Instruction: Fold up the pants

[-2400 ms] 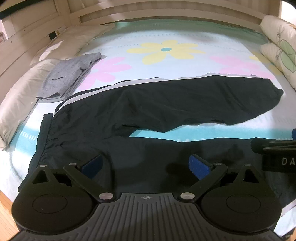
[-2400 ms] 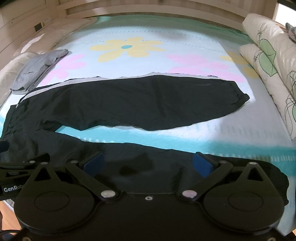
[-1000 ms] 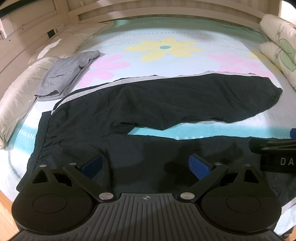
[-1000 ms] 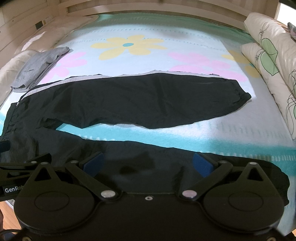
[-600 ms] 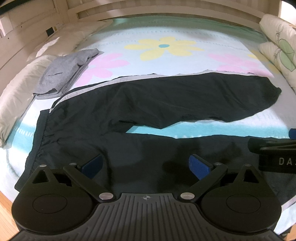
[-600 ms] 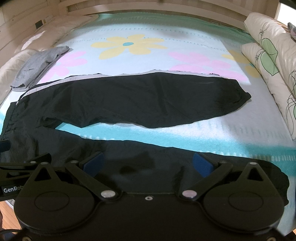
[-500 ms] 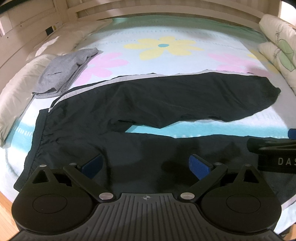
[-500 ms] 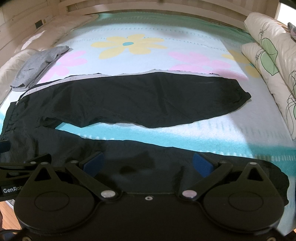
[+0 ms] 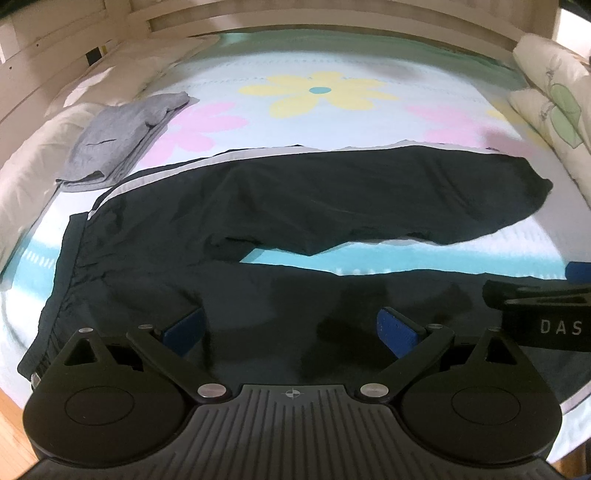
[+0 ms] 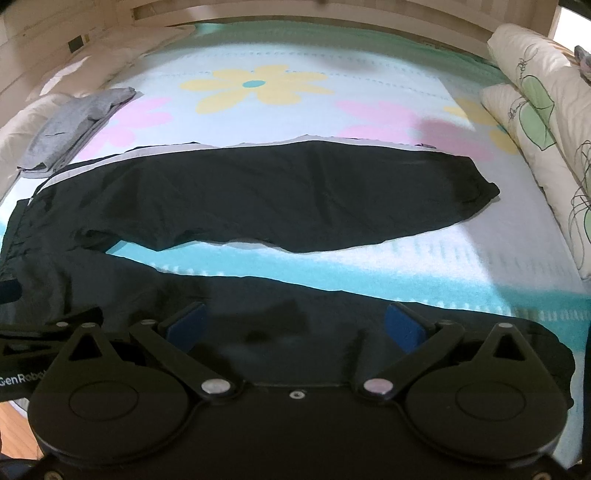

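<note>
Black pants with a white side stripe lie flat on the bed, waistband at the left, both legs spread apart and pointing right; they also show in the right wrist view. My left gripper is open and empty, low over the near leg by the crotch. My right gripper is open and empty over the near leg further right. The right gripper's body shows at the right edge of the left wrist view, and the left gripper's body at the left edge of the right wrist view.
A folded grey garment lies at the bed's far left, next to white pillows. Leaf-print pillows line the right side. A wooden headboard runs along the back. The flowered sheet lies beyond the pants.
Both grippers have shifted slightly, so the view has drifted a little to the left. The pants have not moved and both grippers stay open.
</note>
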Demonstrator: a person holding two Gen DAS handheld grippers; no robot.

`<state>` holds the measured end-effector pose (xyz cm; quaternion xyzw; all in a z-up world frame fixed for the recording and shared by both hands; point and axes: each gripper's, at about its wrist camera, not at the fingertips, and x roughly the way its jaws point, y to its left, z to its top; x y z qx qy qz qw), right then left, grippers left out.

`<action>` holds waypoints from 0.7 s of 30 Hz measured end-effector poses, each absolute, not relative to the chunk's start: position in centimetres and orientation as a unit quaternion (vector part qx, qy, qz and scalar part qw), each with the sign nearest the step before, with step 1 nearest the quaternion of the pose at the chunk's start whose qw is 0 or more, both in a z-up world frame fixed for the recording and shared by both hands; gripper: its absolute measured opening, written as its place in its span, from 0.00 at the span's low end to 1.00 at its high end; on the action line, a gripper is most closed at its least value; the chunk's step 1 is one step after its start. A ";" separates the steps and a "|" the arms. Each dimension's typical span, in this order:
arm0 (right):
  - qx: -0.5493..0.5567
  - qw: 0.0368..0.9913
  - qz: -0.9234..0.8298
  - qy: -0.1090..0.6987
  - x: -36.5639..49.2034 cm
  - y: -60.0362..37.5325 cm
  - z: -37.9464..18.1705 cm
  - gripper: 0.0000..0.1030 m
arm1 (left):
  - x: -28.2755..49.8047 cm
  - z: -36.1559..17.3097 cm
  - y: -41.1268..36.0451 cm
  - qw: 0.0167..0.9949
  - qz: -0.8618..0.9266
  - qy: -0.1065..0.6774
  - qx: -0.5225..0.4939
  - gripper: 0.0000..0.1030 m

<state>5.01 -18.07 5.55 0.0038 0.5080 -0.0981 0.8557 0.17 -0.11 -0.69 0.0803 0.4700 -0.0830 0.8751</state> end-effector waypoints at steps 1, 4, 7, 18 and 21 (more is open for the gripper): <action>0.003 0.856 -0.098 0.508 5.0 -18.1 5.5 0.99 | 0.1 -0.7 -0.1 0.875 -0.082 0.469 0.081 0.97; -0.001 0.855 -0.098 0.509 5.0 -18.1 5.5 0.99 | 0.1 -0.8 -0.2 0.876 -0.081 0.468 0.085 0.97; -0.006 0.855 -0.097 0.510 5.0 -18.1 5.5 0.99 | 0.0 -0.8 -0.1 0.875 -0.082 0.469 0.085 0.97; -0.015 0.835 -0.112 0.539 5.6 -18.2 4.9 0.99 | 0.3 -0.9 0.2 0.874 -0.078 0.474 0.078 0.89; 0.004 0.839 -0.092 0.536 5.4 -18.6 5.0 0.95 | 0.5 -0.8 0.4 0.875 -0.072 0.473 0.073 0.89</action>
